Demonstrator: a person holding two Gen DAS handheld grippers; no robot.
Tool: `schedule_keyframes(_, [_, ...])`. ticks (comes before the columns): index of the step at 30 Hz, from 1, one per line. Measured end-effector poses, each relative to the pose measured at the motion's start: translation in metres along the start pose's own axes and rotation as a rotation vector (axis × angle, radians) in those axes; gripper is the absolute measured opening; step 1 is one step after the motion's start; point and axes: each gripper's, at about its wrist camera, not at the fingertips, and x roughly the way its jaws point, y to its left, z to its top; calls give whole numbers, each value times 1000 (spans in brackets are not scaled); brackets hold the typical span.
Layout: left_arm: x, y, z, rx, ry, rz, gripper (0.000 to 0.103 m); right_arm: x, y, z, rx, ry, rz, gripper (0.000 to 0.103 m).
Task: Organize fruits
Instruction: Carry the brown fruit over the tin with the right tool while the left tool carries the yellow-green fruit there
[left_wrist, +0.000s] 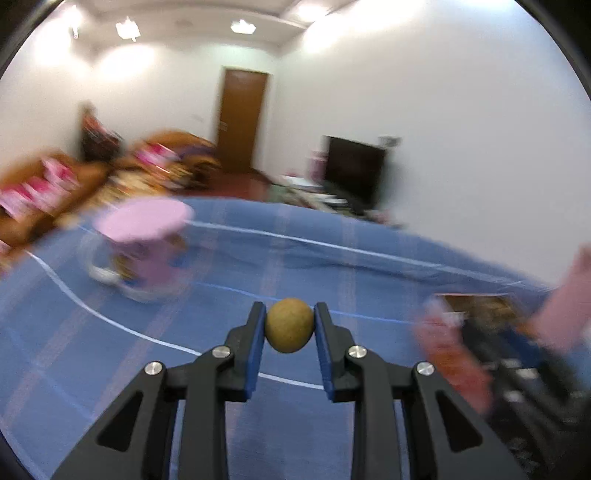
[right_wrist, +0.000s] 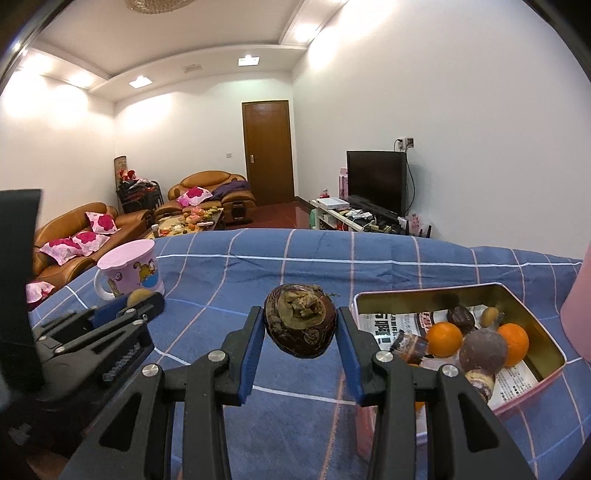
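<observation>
A: What's nearest in the right view?

B: The right hand-held gripper (right_wrist: 300, 325), its blue pads (right_wrist: 250, 354) pressed on both sides of a dark brown, rough-skinned fruit (right_wrist: 300, 324), held above the blue checked cloth (right_wrist: 258, 266) on the counter.

A: And the other one?

B: The left hand-held gripper (left_wrist: 290, 326) pinches a small round tan fruit (left_wrist: 290, 325) between its pads (left_wrist: 255, 350), also off the cloth (left_wrist: 110, 369). From the right camera that gripper (right_wrist: 142, 301) shows at nine o'clock, the tan fruit (right_wrist: 139, 295) at its tip, close to the mug.

A: Where's the rest of the fruit?

B: At three o'clock of the right gripper, in an open tin (right_wrist: 532, 317) lined with newspaper (right_wrist: 384, 323). Two oranges (right_wrist: 444, 339) lie in it, a dull purple ball (right_wrist: 483, 350) between them, and a few darker pieces around. In the left view the tin (left_wrist: 476, 306) is only a blur at three o'clock.

A: Farther out?

B: A pink mug (right_wrist: 129, 271) with a pink lid at ten o'clock, on the cloth; blurred in the left view (left_wrist: 142, 247). Past the counter's far edge, brown sofas (right_wrist: 207, 188) with pink cushions at eleven, a door (right_wrist: 267, 153) at twelve, a TV (right_wrist: 376, 181) at one.
</observation>
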Motion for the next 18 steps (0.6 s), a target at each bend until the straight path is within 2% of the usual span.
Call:
schedule_keyframes(1, [0, 2, -1, -20, 8, -52, 28, -1, -1, 0, 0, 1, 1, 41])
schedule_keyframes(2, [-1, 2, -2, -17, 7, -65, 28, -2, -2, -1, 1, 2, 2, 41])
schedule_keyframes(11, [-12, -6, -5, 19, -30, -123, 28, -6, -18, -3, 44, 23, -9, 41])
schedule_keyframes(14, [-15, -12, -7, 24, -35, -95, 28, -7, -24, -4, 61, 32, -5, 41])
schedule_keyframes(18, [-18, -18, -8, 42, -50, 13, 28, -7, -26, -5, 56, 37, 2, 41])
